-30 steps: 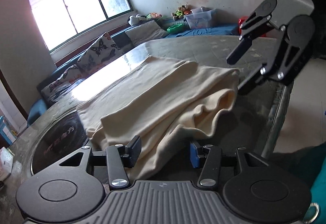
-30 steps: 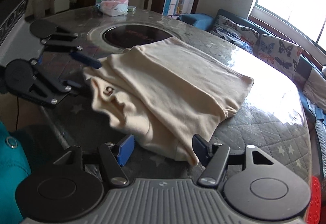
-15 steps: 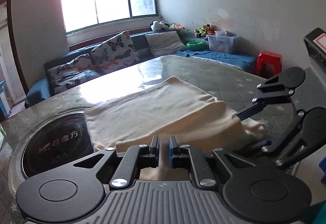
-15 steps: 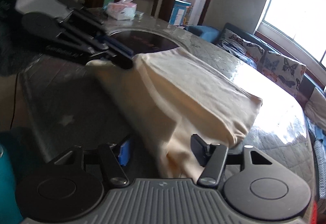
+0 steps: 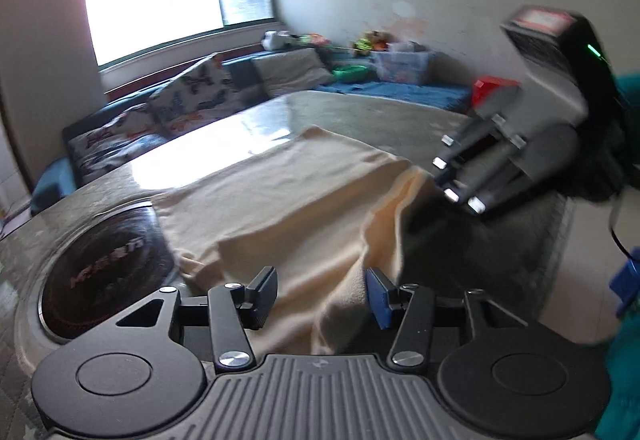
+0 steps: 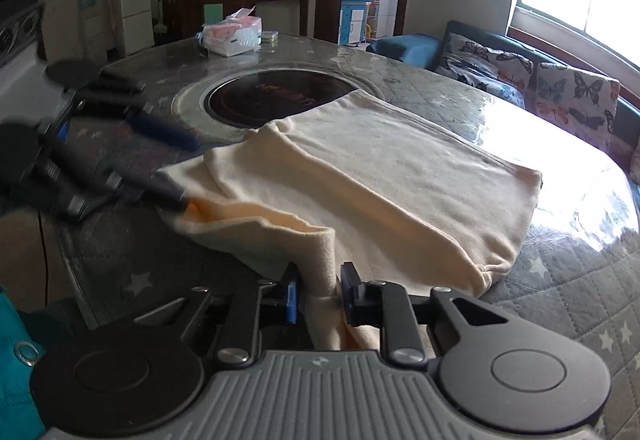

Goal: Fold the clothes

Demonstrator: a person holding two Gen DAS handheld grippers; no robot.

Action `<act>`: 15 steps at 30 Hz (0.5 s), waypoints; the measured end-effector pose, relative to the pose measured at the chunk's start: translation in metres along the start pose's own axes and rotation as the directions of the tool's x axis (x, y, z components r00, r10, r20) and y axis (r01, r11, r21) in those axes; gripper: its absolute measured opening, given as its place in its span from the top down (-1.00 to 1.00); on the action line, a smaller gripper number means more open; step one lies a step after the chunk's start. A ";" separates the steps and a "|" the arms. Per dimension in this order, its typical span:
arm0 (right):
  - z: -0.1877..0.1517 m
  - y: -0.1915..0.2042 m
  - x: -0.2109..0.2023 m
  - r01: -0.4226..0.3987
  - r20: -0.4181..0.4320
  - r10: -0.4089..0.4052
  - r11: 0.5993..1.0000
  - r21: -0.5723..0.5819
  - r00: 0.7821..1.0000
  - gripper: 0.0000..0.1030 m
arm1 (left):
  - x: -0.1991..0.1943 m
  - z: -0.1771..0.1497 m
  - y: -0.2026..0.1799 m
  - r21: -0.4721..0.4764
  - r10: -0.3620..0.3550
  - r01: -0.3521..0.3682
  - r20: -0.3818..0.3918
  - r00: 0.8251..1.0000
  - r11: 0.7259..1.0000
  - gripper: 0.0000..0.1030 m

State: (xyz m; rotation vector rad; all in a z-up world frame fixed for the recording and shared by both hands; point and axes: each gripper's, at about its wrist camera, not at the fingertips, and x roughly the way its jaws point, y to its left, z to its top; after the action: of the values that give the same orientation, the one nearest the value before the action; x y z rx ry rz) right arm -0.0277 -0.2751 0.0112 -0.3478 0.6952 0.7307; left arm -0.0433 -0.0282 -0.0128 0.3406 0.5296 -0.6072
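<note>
A cream garment [image 5: 288, 200] lies partly folded on a round grey table [image 6: 560, 280]; it also shows in the right wrist view [image 6: 392, 176]. My left gripper [image 5: 322, 292] is open, its jaws apart on either side of the garment's near edge. In the right wrist view the left gripper [image 6: 176, 168] sits at the garment's left corner. My right gripper [image 6: 318, 298] is shut on a bunched strip of the garment's near edge. In the left wrist view the right gripper [image 5: 460, 180] holds the cloth's right end, lifted slightly.
A black round hotplate [image 6: 276, 96] is set in the table's middle, beside the garment. A tissue box [image 6: 232, 34] stands at the table's far side. A sofa with butterfly cushions [image 6: 560, 88] runs under the window. The table edge is close to both grippers.
My left gripper was shut on the garment half a second ago and is open now. My right gripper has closed on the garment's near edge. The near fold now lies flatter on the table.
</note>
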 end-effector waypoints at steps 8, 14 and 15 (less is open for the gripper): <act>0.003 -0.004 -0.001 -0.005 0.004 0.005 0.999 0.041 1.000 0.63 | 0.007 -0.006 -0.021 0.083 -0.045 0.044 0.001 0.999 0.996 -0.20; 0.004 -0.005 -0.002 -0.006 0.007 0.006 0.999 0.052 1.000 0.63 | 0.005 -0.007 -0.020 0.086 -0.048 0.047 0.003 0.999 0.995 -0.27; 0.005 -0.006 -0.002 -0.009 0.009 0.008 0.998 0.057 1.000 0.63 | 0.004 -0.007 -0.019 0.084 -0.054 0.054 0.006 0.999 0.995 -0.35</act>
State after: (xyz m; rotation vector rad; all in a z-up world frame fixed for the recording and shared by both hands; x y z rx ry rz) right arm -0.0222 -0.2781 0.0165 -0.2890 0.7081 0.7184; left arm -0.0547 -0.0415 -0.0230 0.4036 0.5077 -0.6841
